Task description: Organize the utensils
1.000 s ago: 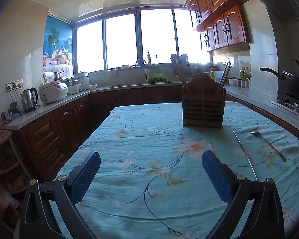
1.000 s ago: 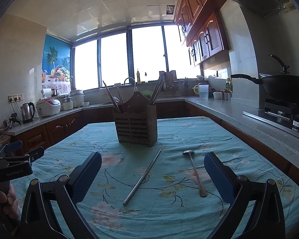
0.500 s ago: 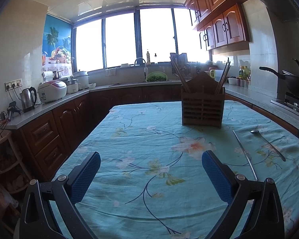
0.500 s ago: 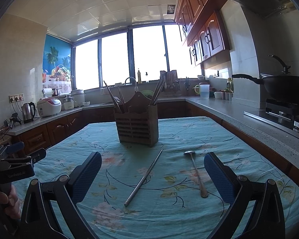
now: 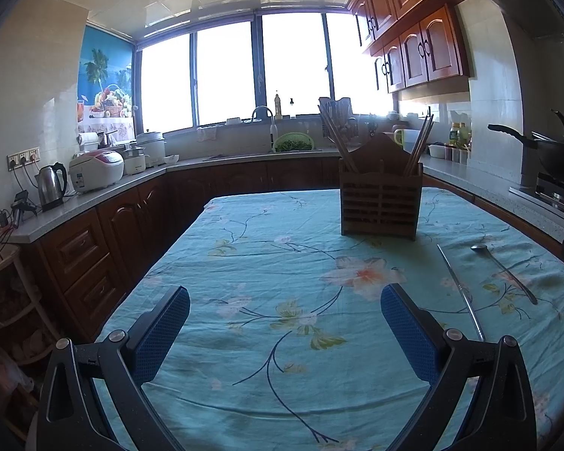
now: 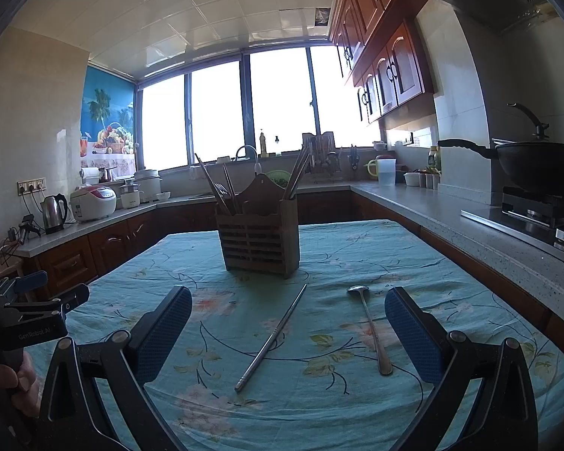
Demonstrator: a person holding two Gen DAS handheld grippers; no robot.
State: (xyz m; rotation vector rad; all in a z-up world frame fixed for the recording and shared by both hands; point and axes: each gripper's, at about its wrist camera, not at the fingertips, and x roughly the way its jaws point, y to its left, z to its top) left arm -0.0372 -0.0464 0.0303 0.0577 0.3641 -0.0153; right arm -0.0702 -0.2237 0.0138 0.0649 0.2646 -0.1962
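A wooden utensil holder with several chopsticks stands mid-table; it also shows in the left wrist view. Metal chopsticks and a metal spoon lie flat on the teal flowered tablecloth in front of it, between the pads of my open, empty right gripper. In the left wrist view the chopsticks and spoon lie to the right of my open, empty left gripper, which hovers over bare cloth.
Counters run around the table: kettle and rice cooker on the left, sink at the back, a wok on the stove at right. The left gripper's body shows at the right view's left edge.
Both views have risen or crept forward very slightly. The utensils and holder have not moved. Both grippers stay open.
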